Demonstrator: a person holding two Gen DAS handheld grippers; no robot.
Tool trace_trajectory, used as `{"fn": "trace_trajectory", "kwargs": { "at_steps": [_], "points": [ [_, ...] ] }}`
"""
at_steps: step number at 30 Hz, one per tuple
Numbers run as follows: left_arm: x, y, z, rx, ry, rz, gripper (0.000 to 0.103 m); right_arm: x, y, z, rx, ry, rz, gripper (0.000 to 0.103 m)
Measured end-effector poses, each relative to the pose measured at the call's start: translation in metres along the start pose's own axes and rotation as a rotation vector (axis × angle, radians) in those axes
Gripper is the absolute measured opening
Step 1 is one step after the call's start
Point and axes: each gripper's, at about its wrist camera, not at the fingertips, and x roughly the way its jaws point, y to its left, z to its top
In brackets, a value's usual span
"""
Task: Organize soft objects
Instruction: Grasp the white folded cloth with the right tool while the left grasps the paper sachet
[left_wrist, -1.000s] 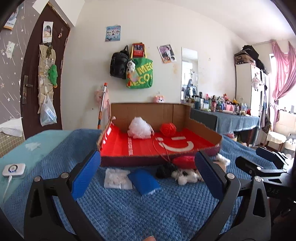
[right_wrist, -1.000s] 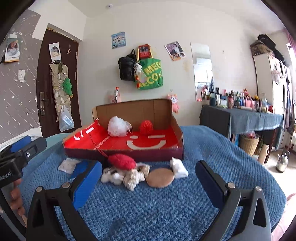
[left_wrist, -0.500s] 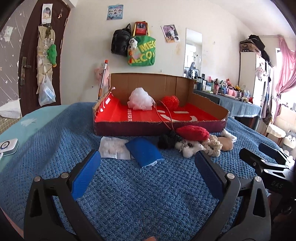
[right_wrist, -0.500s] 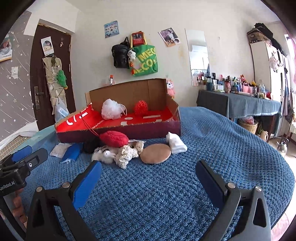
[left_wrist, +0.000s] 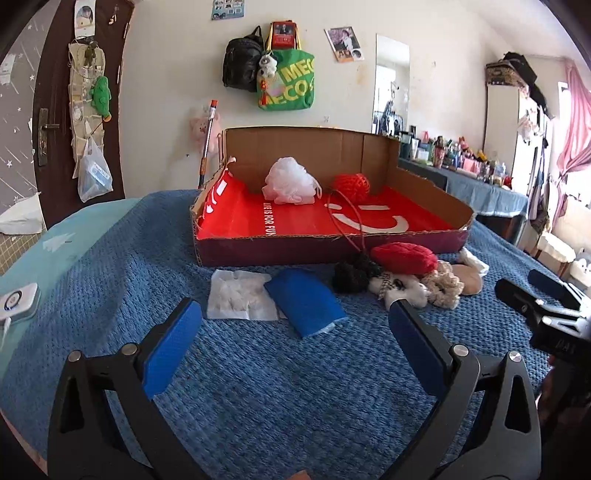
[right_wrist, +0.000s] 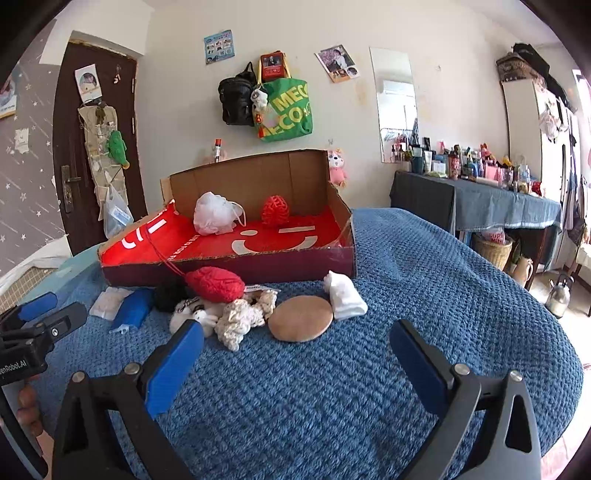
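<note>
Soft pile lay on knitted blue blanket just before cardboard box: red knit pouch, fluffy black pom, flat blue pad. Only right view showed round tan disc. Left gripper and right gripper both spread, empty.

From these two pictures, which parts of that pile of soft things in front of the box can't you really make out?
- Black fluffy item: in the right wrist view, the red knitted piece covers part of it.
- White plush toy: in the left wrist view, the left gripper finger hides its lower edge; its shape is unclear.
- Tan round pad: in the left wrist view, mostly hidden behind the cream crochet piece.
</note>
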Motion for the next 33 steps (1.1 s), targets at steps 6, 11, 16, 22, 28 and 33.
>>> {"fn": "trace_trajectory", "kwargs": {
  "at_steps": [6, 11, 16, 22, 28, 33],
  "points": [
    [0.012, 0.015, 0.017, 0.019, 0.047, 0.014, 0.103, 0.016, -0.016, 0.023, 0.053, 0.08, 0.011, 0.103],
    [0.031, 0.035, 0.028, 0.009, 0.121, 0.015, 0.103, 0.039, -0.032, 0.039, 0.066, 0.166, -0.022, 0.103],
    [0.06, 0.06, 0.032, -0.055, 0.241, 0.005, 0.103, 0.06, -0.043, 0.048, 0.064, 0.238, -0.025, 0.103],
    [0.086, 0.068, 0.03, -0.034, 0.342, -0.023, 0.1, 0.08, -0.042, 0.056, -0.013, 0.299, -0.059, 0.095],
    [0.099, 0.06, 0.023, 0.056, 0.408, -0.002, 0.094, 0.098, -0.043, 0.054, -0.046, 0.365, -0.073, 0.086],
    [0.104, 0.056, 0.023, 0.075, 0.421, -0.014, 0.07, 0.108, -0.048, 0.049, -0.025, 0.416, -0.055, 0.058]
  ]
}}
